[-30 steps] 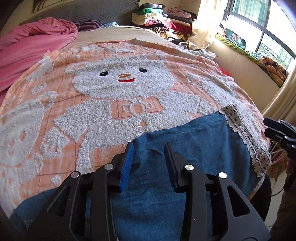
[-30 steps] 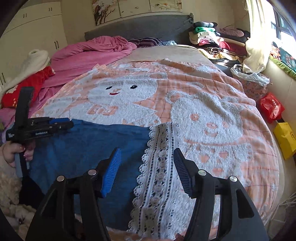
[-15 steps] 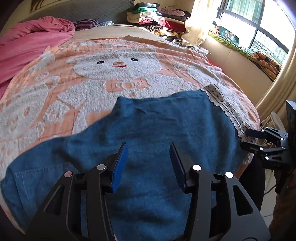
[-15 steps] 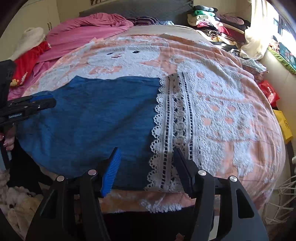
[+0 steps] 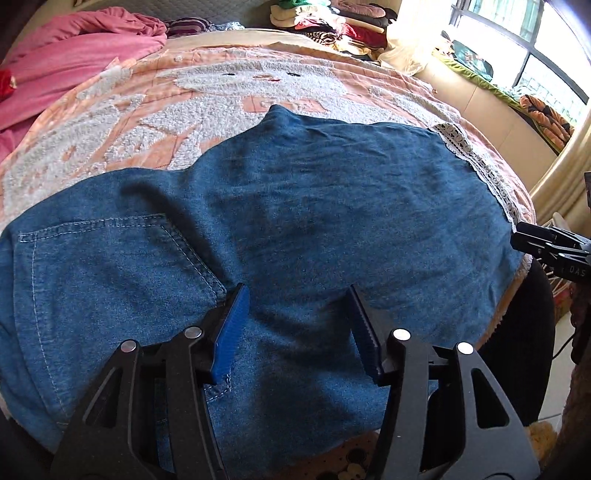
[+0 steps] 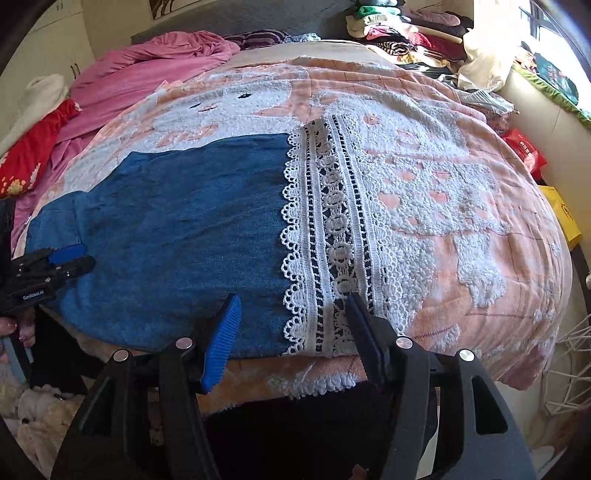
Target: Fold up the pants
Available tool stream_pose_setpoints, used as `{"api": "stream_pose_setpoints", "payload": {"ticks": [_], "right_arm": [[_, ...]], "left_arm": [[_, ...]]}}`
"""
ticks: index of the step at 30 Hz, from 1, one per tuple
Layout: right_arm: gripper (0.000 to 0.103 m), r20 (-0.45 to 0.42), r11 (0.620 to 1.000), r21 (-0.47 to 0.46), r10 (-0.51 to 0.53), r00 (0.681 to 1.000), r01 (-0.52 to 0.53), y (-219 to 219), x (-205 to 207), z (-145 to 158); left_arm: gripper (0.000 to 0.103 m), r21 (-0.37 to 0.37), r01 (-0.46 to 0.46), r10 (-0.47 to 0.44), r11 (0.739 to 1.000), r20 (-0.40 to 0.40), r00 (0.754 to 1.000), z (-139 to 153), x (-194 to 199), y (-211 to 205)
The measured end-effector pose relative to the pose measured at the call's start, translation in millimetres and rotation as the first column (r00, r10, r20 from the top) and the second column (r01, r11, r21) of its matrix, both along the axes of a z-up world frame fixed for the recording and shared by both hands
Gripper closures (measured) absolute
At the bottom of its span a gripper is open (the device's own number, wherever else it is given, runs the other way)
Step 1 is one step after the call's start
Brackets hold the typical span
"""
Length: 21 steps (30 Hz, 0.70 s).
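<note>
Blue denim pants (image 5: 295, 221) lie flat across the near edge of the bed, waist and back pocket (image 5: 110, 266) at the left, white lace hem (image 6: 332, 229) at the right. My left gripper (image 5: 295, 325) is open and empty just above the seat of the pants. My right gripper (image 6: 291, 332) is open and empty over the near edge of the pants (image 6: 177, 236), by the lace hem. Each gripper shows in the other's view: the right one (image 5: 550, 251) at the right edge, the left one (image 6: 48, 266) at the left edge.
The bed has a peach blanket with white bears (image 5: 258, 85). A pink quilt (image 6: 155, 62) lies at the back left, a red cushion (image 6: 33, 155) beside it. Piled clothes (image 6: 399, 33) sit at the headboard. A window ledge (image 5: 498, 85) runs along the right.
Both grippers have pulled back toward the near edge of the bed, so more of the pants shows. Both stay open.
</note>
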State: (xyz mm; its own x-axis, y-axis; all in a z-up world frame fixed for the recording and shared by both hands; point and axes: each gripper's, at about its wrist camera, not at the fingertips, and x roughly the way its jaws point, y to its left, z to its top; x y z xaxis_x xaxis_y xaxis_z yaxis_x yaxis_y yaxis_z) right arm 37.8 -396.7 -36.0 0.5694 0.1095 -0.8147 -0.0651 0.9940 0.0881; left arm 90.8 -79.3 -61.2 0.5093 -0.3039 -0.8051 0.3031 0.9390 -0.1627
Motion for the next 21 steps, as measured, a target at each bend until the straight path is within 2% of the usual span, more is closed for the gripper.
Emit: {"api": "stream_pose_setpoints", "payload": {"ticks": [3, 5, 10, 14, 19, 21], "right_arm": [[0.045, 0.011, 1.000, 0.023, -0.019, 1.000, 0.019, -1, -5, 6], [0.045, 0.030, 0.997, 0.064, -0.035, 0.999, 0.033, -2, -13, 14], [0.045, 0.061, 0.986, 0.140, -0.097, 0.993, 0.087, -10, -35, 26], [0.032, 0.087, 0.983, 0.148, -0.127, 0.988, 0.113, -13, -46, 36], [0.031, 0.122, 0.979, 0.159, -0.148, 0.981, 0.128, -13, -53, 50], [0.021, 0.139, 0.978, 0.162, -0.157, 0.978, 0.134, -13, -55, 55]], "left_arm": [[0.054, -0.012, -0.003, 0.003, 1.000, -0.001, 1.000, 6, -2, 1], [0.041, -0.014, 0.004, -0.004, 1.000, 0.005, 1.000, 12, -5, 0], [0.038, 0.008, 0.012, -0.012, 1.000, 0.024, 1.000, 25, -11, -5], [0.032, 0.006, 0.023, -0.024, 1.000, 0.049, 0.999, 40, -16, -10], [0.027, -0.002, 0.030, -0.030, 1.000, 0.079, 0.996, 58, -20, -15], [0.025, -0.003, 0.032, -0.032, 0.999, 0.089, 0.996, 63, -19, -17]]}}
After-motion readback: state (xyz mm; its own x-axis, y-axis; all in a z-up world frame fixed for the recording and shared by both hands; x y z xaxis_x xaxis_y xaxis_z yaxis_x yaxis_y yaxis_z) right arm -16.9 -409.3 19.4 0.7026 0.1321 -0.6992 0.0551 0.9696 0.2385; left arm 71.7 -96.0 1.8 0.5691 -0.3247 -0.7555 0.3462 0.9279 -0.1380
